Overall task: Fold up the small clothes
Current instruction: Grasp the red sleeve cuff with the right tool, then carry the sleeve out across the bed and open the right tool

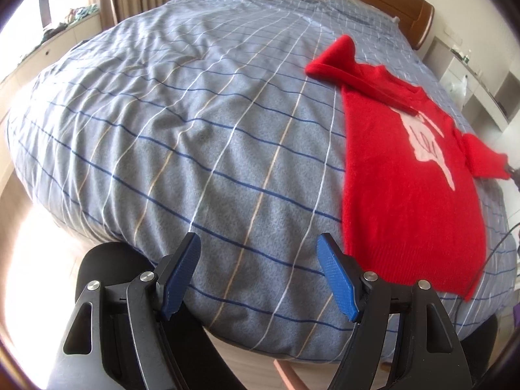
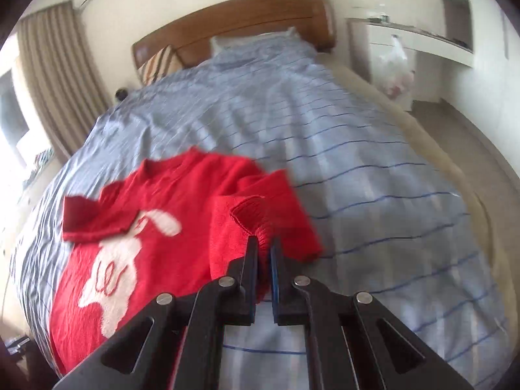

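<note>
On the bed [image 1: 195, 123], right gripper [image 2: 264, 243] pinches the sweater [image 2: 136, 234] cuff to fold the sleeve inward next; left gripper [image 1: 258, 250] hangs spread, empty.

Sweater [image 1: 403, 175]: red knit, fuzzy and matt, with ribbed hem and cuff; white knitted motif on the front.
Duvet cover [image 1: 195, 130]: soft matt cloth, blue-grey check, lightly creased.
Headboard [image 2: 247, 22]: brown wood, smooth, with a slight sheen.
Curtain [image 2: 55, 74]: beige woven cloth, matt, in pleats.
Left gripper [image 1: 258, 276]: black matt plastic arms, bright round metal pins, blue pads [image 1: 338, 279] with a fine ridged texture.
Right gripper [image 2: 263, 253]: the same black plastic and metal pins.
Bag [image 2: 395, 68], far right: thin translucent plastic, glossy.
</note>
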`<action>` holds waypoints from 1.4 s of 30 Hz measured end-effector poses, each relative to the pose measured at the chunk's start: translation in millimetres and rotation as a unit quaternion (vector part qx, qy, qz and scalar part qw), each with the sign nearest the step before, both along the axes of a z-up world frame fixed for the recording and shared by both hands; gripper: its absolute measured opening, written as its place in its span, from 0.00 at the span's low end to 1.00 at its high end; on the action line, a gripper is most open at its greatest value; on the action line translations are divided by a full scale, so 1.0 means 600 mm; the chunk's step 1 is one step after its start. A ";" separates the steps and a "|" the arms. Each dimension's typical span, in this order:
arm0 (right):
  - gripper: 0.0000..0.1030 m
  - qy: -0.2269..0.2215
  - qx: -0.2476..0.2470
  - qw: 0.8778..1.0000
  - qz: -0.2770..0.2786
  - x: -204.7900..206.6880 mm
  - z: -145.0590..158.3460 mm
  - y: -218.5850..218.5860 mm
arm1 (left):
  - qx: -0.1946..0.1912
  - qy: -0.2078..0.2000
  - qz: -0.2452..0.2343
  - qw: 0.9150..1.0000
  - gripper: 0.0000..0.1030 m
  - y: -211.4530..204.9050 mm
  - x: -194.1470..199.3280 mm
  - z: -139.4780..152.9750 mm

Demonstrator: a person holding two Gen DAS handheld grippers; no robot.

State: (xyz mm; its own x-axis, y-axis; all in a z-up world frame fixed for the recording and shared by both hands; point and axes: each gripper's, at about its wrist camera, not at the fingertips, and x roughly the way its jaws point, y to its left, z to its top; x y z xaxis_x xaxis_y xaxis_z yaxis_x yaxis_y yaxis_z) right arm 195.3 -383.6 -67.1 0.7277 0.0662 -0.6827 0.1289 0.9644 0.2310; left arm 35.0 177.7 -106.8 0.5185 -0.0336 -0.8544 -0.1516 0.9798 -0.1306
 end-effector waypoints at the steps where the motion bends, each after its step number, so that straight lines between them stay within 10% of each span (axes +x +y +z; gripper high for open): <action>1: 0.06 -0.001 0.014 0.999 -0.029 -0.016 0.011 -0.052 | -0.004 0.000 -0.002 1.000 0.74 -0.005 0.002 0.000; 8: 0.06 0.029 0.055 0.985 -0.161 -0.124 0.000 -0.282 | -0.007 0.003 -0.044 0.999 0.74 -0.067 0.013 0.004; 16: 0.06 0.010 0.242 0.951 -0.191 -0.176 -0.069 -0.350 | 0.008 -0.010 -0.047 0.999 0.74 -0.075 0.003 0.030; 25: 0.25 0.043 0.281 0.941 -0.181 -0.162 -0.125 -0.349 | -0.003 0.007 -0.040 0.999 0.74 -0.070 0.000 0.006; 27: 0.04 0.055 0.246 0.949 -0.191 -0.161 -0.120 -0.343 | 0.003 0.012 -0.046 0.999 0.74 -0.074 0.000 0.001; 31: 0.03 0.096 0.131 0.957 -0.241 -0.165 -0.103 -0.344 | 0.006 0.004 -0.041 0.999 0.74 -0.067 -0.003 0.004; 42: 0.15 0.136 0.069 0.960 -0.236 -0.174 -0.121 -0.352 | 0.065 -0.022 -0.040 0.997 0.74 -0.039 0.015 0.035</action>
